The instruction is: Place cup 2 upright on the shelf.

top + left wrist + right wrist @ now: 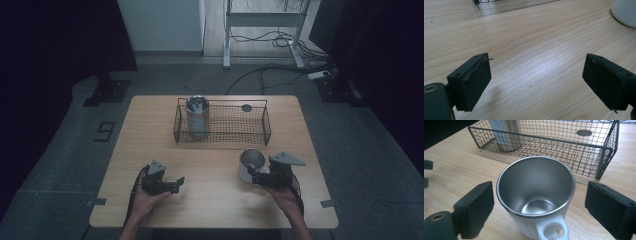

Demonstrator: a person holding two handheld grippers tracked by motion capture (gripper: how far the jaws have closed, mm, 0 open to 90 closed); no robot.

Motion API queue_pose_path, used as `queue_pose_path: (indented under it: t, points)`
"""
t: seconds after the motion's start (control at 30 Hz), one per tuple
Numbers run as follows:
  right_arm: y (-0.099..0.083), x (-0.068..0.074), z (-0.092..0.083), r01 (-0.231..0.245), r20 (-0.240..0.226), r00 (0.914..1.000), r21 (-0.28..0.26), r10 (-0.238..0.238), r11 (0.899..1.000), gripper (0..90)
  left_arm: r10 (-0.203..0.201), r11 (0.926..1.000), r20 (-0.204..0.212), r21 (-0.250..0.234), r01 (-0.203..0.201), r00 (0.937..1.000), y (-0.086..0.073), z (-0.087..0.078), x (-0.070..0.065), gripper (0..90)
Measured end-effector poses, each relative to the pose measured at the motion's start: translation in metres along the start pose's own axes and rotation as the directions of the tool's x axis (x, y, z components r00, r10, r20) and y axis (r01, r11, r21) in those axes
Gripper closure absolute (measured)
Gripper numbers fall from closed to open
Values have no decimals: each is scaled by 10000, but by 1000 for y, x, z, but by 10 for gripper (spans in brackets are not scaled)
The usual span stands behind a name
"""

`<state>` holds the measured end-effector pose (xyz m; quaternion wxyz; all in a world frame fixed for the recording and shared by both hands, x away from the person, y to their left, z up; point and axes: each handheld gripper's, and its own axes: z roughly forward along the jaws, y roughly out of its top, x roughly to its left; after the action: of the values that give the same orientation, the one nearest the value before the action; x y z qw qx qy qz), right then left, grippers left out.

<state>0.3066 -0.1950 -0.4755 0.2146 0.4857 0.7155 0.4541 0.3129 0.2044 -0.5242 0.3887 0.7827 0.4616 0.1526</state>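
Note:
A white mug with a steel inside stands upright on the wooden table, right of centre. My right gripper is at its near side. In the right gripper view the mug sits between the two jaws of the right gripper, handle toward the camera, and the pads stand off its wall: open. My left gripper rests low over bare wood at the front left. Its jaws are apart with nothing between them. The mug's edge shows far right.
A black wire basket stands across the middle back of the table. Inside it, a steel tumbler stands upright at the left end and a small dark disc lies toward the right. Cables and stand legs are on the floor behind.

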Motion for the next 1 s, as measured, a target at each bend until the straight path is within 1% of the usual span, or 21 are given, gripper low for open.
queue_pose_path:
  t: [0.2,0.27,0.3,0.37,0.43,0.57,0.6,0.63,0.67,0.87,1.0]
  points:
    - [3,3,8,182,-8,9998,298,-182,9994,28,-70,10000,16,-47,70,10000,0,-1,1,84]
    - [3,4,10,188,-6,9998,334,-188,9993,22,-86,9999,12,-63,86,10000,0,-2,1,84]
    - [3,4,12,212,-39,9998,488,-211,9986,12,-79,9999,19,-78,80,10000,0,-2,2,84]
    - [3,4,14,247,-38,9997,533,-245,9983,10,-87,9999,12,-77,87,10000,0,-2,2,84]
    - [3,4,17,343,-5,9994,671,-343,9972,0,-164,9998,102,-96,165,9998,0,-2,3,84]
    - [5,5,20,399,-28,9992,730,-398,9965,0,-204,9997,251,-110,207,9995,0,-2,3,84]
    - [6,5,23,506,-96,9987,821,-499,9953,0,-196,9997,240,-108,199,9995,0,-2,3,84]
    - [6,5,23,506,-96,9987,821,-499,9953,0,-216,9997,240,-108,219,9995,0,-2,3,84]
    - [7,6,26,570,-38,9984,931,-569,9940,0,-235,9997,257,-112,238,9994,0,-2,4,84]
    - [9,6,34,641,-17,9979,1058,-643,9923,0,-198,9997,325,-104,202,9993,-1,-1,3,84]
    - [11,4,37,595,7,9982,1183,-601,9912,0,-234,9997,354,-56,236,9991,-2,1,3,84]
